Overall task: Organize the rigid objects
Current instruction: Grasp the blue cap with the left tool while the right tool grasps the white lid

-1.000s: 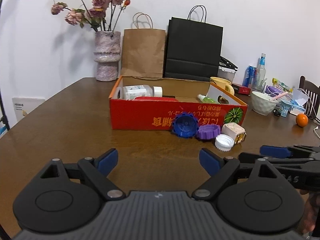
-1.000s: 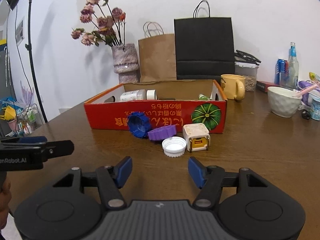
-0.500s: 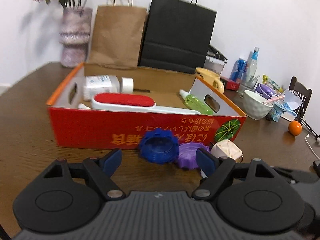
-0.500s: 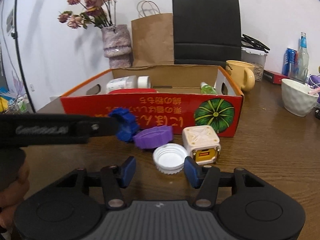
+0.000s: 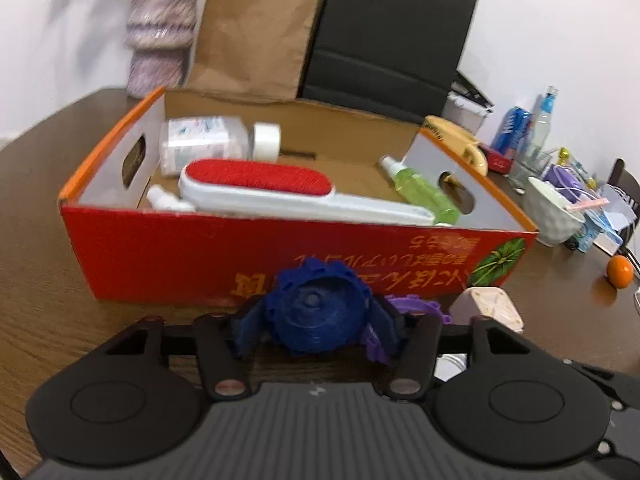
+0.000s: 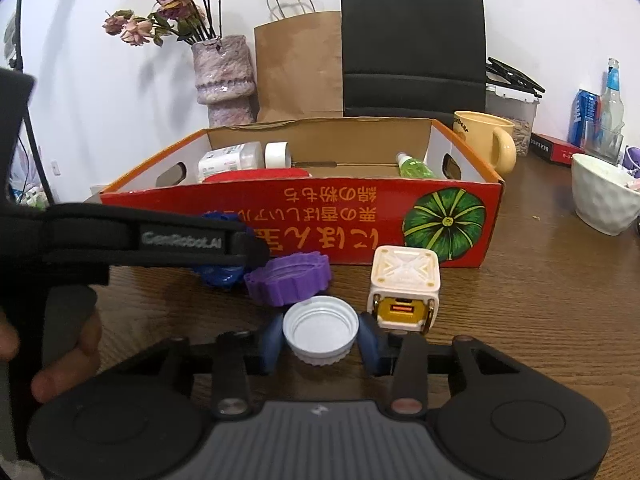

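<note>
Two grippers sit low over the brown wooden table (image 6: pixel 540 300), each with a cap between its blue fingers. The left gripper (image 5: pixel 316 326) is closing its jaws on the dark blue ridged plastic cap (image 5: pixel 318 312), and its pads look pressed against both sides. Just right of it lies the purple ridged plastic cap (image 6: pixel 288 278). The right gripper (image 6: pixel 321 342) is closing its jaws around the white round plastic cap (image 6: pixel 320 334), with both pads at the cap's sides. Just ahead and to the right of that gripper stands the small cream and gold cube (image 6: pixel 404 286). Ahead of both grippers is the red cardboard box (image 6: pixel 340 220), holding a red and white lint brush (image 5: pixel 272 186), a green spray bottle (image 5: pixel 420 192) and a clear plastic bottle with a white lid (image 5: pixel 208 144).
</note>
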`<state>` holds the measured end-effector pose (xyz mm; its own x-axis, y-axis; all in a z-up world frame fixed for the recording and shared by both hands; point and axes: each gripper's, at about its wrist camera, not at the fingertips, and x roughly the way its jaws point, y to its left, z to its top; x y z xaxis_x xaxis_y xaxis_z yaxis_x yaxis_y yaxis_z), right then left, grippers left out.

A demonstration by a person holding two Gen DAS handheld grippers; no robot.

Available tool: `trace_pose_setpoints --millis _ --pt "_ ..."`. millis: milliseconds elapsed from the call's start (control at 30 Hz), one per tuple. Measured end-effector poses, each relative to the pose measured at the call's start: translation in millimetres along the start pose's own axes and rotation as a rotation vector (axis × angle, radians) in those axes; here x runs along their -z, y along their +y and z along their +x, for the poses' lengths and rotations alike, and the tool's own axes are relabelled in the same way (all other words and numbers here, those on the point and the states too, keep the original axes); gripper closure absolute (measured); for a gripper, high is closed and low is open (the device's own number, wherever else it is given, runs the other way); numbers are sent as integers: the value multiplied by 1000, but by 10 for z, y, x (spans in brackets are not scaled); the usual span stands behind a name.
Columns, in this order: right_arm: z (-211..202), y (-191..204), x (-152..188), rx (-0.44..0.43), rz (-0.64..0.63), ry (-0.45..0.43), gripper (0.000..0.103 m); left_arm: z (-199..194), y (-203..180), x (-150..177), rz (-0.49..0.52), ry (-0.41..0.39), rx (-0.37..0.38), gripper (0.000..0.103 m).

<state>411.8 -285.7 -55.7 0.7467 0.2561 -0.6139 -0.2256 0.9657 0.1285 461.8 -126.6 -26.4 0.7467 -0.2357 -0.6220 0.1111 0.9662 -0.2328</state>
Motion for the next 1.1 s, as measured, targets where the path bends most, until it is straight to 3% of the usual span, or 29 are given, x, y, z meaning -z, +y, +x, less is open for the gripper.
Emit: trace_pose_setpoints --millis 200,467,767,1100 --pt "-71 -44 36 -3 17 -18 64 -140 14 30 -14 -40 -7 49" --pt "-421 19 101 8 -4 -73 64 -733 -6 226 16 -107 -42 49" --pt "-1188 98 132 0 -46 -223 64 -1664 -75 554 54 -219 -86 49" --pt "-2113 265 316 -14 -86 -383 64 -2521 -204 910 78 -335 -69 49"
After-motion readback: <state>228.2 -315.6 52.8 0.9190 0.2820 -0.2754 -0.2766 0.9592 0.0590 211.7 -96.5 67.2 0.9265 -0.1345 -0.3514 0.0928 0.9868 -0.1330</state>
